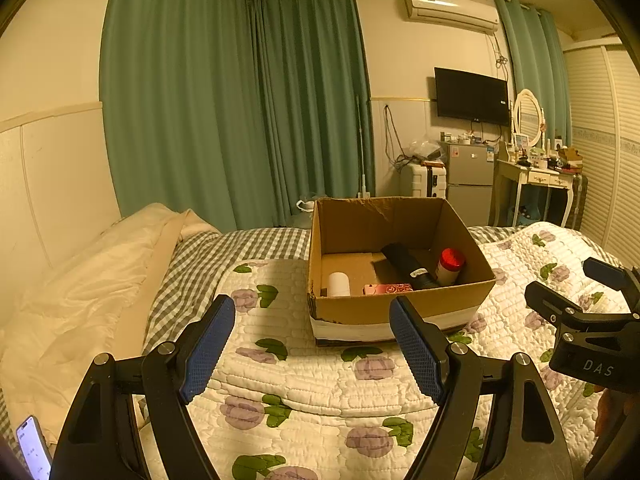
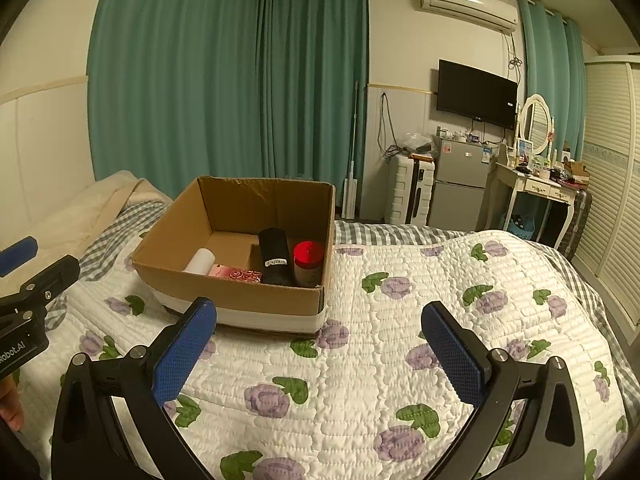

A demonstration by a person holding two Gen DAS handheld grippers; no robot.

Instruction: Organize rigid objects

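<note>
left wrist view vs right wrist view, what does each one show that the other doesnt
Only the left wrist view shows a lit phone at its lower left. Only the right wrist view shows the blue basket under the dressing table. Both show the cardboard box on the quilt, holding a red-lidded jar, and both grippers open and empty.

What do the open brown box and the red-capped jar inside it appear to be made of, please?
The open brown box looks like matte corrugated cardboard: creased walls, raw edges, white tape around its base. The red-capped jar seems plastic, with a glossy red lid; its body material is unclear.
</note>
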